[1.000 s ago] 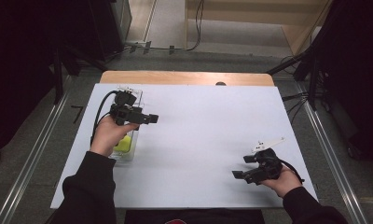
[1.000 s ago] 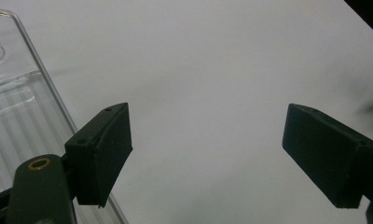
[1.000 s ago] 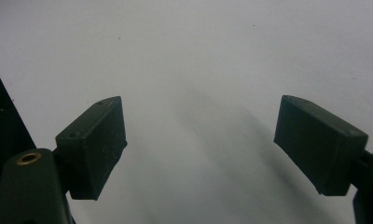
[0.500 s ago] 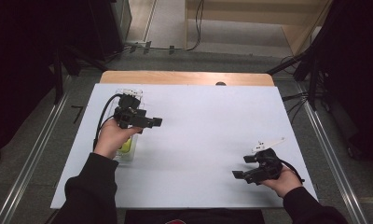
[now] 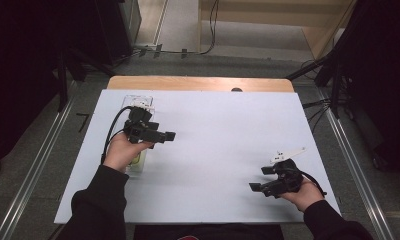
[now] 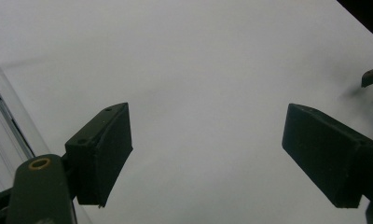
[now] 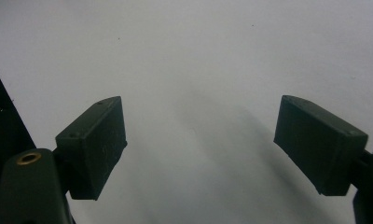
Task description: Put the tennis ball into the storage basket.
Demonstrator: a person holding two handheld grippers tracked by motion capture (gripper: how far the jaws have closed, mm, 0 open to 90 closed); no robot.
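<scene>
White tabletop [image 5: 218, 150] stretches bare under my left gripper [image 6: 208, 154] and right gripper [image 7: 201, 149], both gaping and empty. I risk knocking the clear container [image 5: 136, 102] just behind my left gripper.

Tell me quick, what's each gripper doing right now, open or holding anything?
Left gripper: open, nothing between its jaws, over the white table beside a clear container.
Right gripper: open, holding nothing, over bare table.

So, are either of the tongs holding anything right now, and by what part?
Nothing is held. The left tongs and right tongs both stand open over the bare white table, with only empty space between their jaws.
</scene>
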